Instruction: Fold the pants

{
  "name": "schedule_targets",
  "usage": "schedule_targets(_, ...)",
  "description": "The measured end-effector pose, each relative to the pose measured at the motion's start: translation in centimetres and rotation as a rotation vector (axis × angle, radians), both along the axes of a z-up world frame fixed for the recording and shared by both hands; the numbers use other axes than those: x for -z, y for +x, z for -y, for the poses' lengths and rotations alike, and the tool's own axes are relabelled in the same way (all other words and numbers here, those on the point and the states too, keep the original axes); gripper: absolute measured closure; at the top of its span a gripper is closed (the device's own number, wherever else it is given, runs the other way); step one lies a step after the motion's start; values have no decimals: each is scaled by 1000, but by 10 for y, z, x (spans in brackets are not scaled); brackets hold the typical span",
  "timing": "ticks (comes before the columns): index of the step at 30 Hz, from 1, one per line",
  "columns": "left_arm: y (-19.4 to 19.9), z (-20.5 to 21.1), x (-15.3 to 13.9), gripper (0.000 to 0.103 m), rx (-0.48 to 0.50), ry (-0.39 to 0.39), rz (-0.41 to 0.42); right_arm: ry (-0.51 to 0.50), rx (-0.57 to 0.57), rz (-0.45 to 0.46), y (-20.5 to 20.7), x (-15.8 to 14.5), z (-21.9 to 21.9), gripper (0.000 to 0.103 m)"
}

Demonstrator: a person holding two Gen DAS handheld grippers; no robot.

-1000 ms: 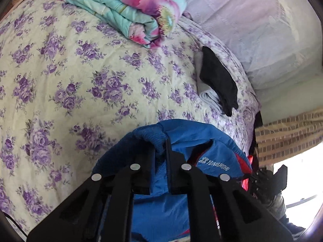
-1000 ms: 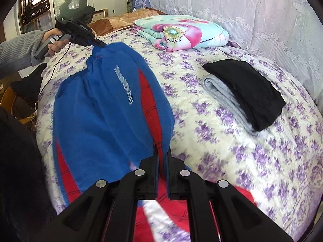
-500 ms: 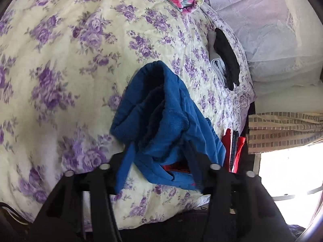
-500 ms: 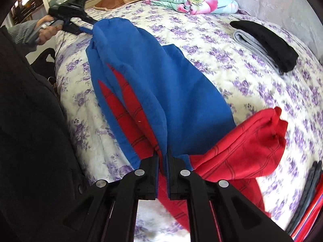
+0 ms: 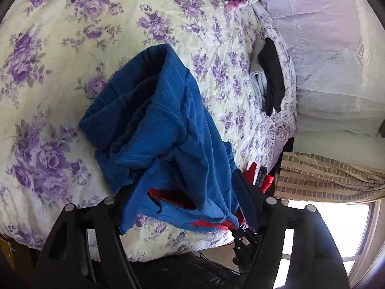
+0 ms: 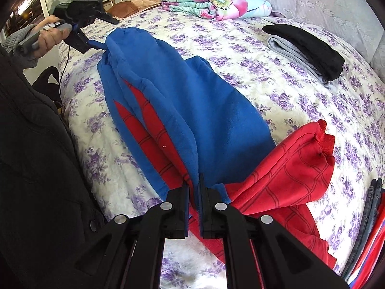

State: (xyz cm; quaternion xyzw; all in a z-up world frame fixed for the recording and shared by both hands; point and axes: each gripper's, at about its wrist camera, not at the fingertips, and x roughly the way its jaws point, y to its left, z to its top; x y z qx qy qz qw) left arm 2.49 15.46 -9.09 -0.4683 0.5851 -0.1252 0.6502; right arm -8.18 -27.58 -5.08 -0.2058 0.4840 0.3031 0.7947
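Observation:
Blue and red pants (image 6: 192,96) lie lengthwise on the flowered bed (image 6: 288,101). Their red leg ends (image 6: 300,159) bunch to the right. My right gripper (image 6: 193,185) is shut on the pants near the knees, at the bed's near edge. In the left wrist view the blue waist (image 5: 163,125) lies crumpled on the sheet between the spread jaws of my left gripper (image 5: 180,187). Those jaws are opening and do not press the cloth, though it still drapes against the fingers. A hand holds the left gripper (image 6: 81,24) at the far left of the bed.
A folded floral quilt (image 6: 216,2) lies at the head of the bed. Folded black and grey clothes (image 6: 308,45) sit at the right. More stacked clothes (image 6: 370,216) hang at the bed's right edge. A person's dark coat (image 6: 31,168) fills the left. A curtain (image 5: 324,175) hangs beyond.
My left gripper went from shut on the waistband to wide open and sank toward the bed, where the waist now rests. The right gripper lowered the legs onto the bed, still shut.

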Motion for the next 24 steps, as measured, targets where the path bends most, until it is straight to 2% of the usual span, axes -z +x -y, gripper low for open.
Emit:
schedule_targets(2,6,-1,1,73,-32,10,5,2,2,3,0,-1,1,97)
schedule_targets(4,12,-5,-8,94,-44,-8,55,7,6,7,-1,-2,2,97)
schedule_targets(6,19,-8,-31,96,-52,12,148,11,9,14,-1,-4,3,97)
schedule_targets(9,21,-5,-68,96,-10,11,308,18,17,35,0,-11,4,97)
schedule_targets(11,16,-4,-79,96,42,84,377,17,22,40,-1,-14,5,97)
schedule_targets(12,11,-7,-75,96,58,116,377,14,22,35,-2,-13,6,97)
schedule_targets(13,5,-13,-63,96,56,115,346,16,24,22,-3,-11,6,97)
schedule_targets(16,-19,-38,-19,97,-12,92,208,16,23,-24,-8,1,4,97)
schedule_targets(18,-40,-48,3,99,-70,28,125,18,31,-48,-11,7,3,97)
schedule_targets(19,-46,-48,6,99,-84,-7,114,26,43,-57,-11,9,3,97)
schedule_targets(20,-49,-46,3,97,-85,-22,119,32,52,-62,-11,10,4,97)
schedule_targets(21,-50,-42,-2,90,-79,-31,133,35,54,-64,-11,10,4,97)
schedule_targets(22,-47,-38,-7,61,-69,-34,141,34,51,-66,-10,10,4,97)
schedule_targets(23,-43,-32,-12,38,-69,-25,138,32,47,-68,-9,10,3,97)
schedule_targets(24,-39,-28,-16,36,-79,-22,137,27,41,-72,-9,10,2,97)
